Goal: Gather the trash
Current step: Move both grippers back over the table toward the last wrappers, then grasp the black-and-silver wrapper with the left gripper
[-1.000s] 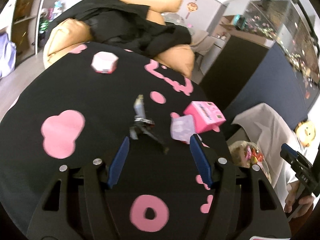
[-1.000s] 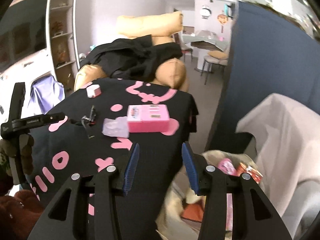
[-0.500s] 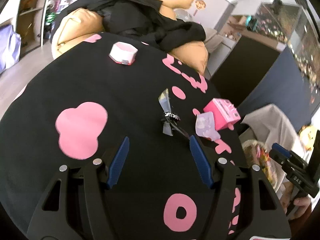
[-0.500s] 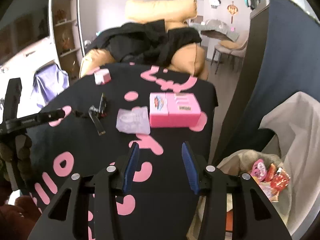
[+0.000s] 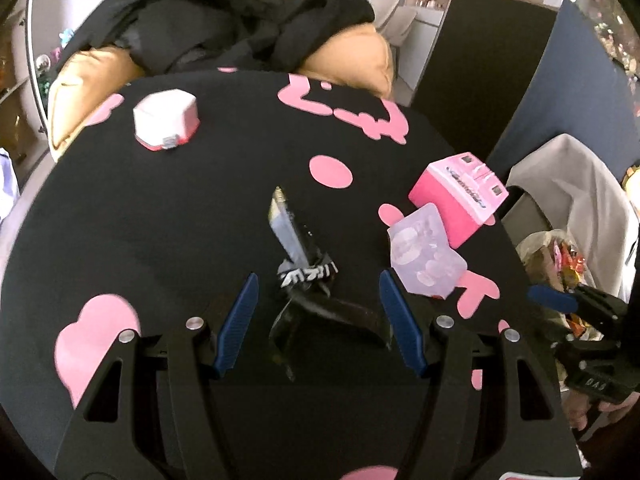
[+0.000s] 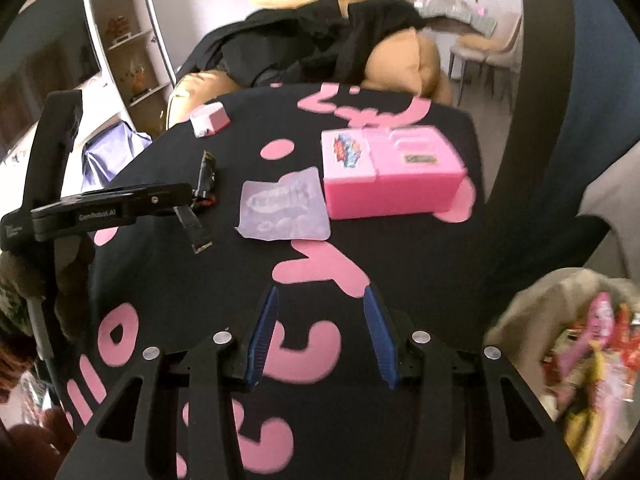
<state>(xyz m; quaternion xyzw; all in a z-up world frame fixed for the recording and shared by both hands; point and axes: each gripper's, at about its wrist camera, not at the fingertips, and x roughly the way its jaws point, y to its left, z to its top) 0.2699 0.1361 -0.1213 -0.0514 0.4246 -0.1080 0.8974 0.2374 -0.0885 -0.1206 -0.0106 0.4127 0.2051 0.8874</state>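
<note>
Left wrist view shows my left tool (image 5: 318, 320) gaping wide around the crumpled black wrapper (image 5: 304, 276) on the surface (image 5: 160, 216), so next I close on it.

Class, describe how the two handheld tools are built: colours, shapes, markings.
Both the left tool and the right tool have matte black angular frames with triangular cut-outs, silver round screws and ribbed blue finger pads. White "GenRobot.AI" lettering marks the left tool's side.
</note>
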